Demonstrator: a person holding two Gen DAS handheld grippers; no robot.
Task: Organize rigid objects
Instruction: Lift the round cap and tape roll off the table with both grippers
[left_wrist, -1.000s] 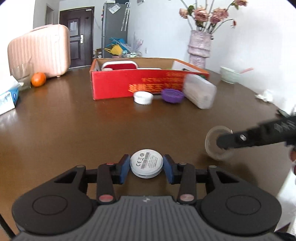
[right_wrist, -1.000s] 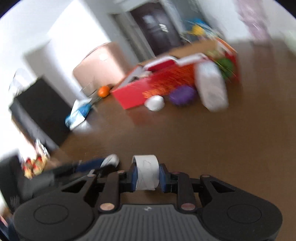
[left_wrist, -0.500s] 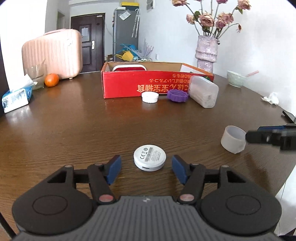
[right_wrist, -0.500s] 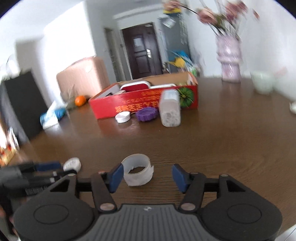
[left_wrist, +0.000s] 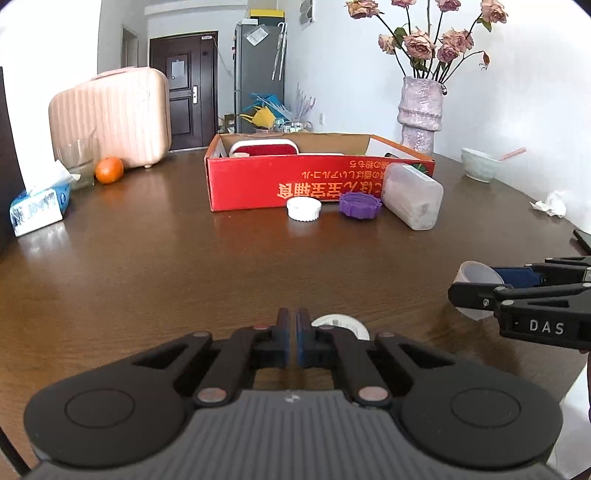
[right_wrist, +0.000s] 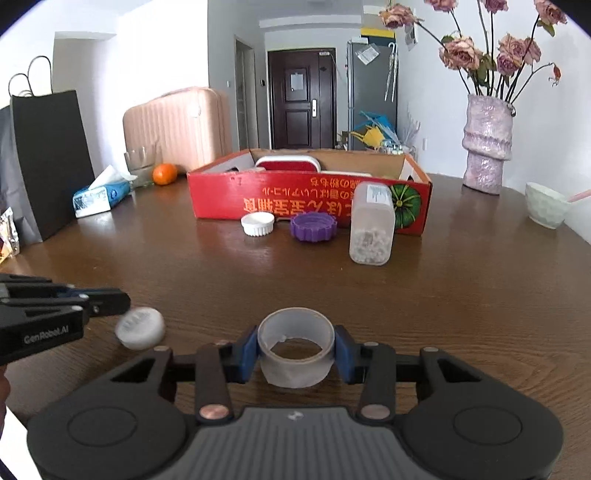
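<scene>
From the left wrist, the left gripper (left_wrist: 291, 341) is seen with fingers together, empty; the white disc (left_wrist: 341, 325) lies on the worktop (left_wrist: 147, 266) just behind them. From the right wrist, the right gripper (right_wrist: 295, 350) is clamped across the tape ring (right_wrist: 295, 349), judged light and stiff; its hollow shows only here.

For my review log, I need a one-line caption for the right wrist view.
Right claw shut on a translucent tape roll over the brown table, red box ahead, left claw beside a white disc.
</scene>
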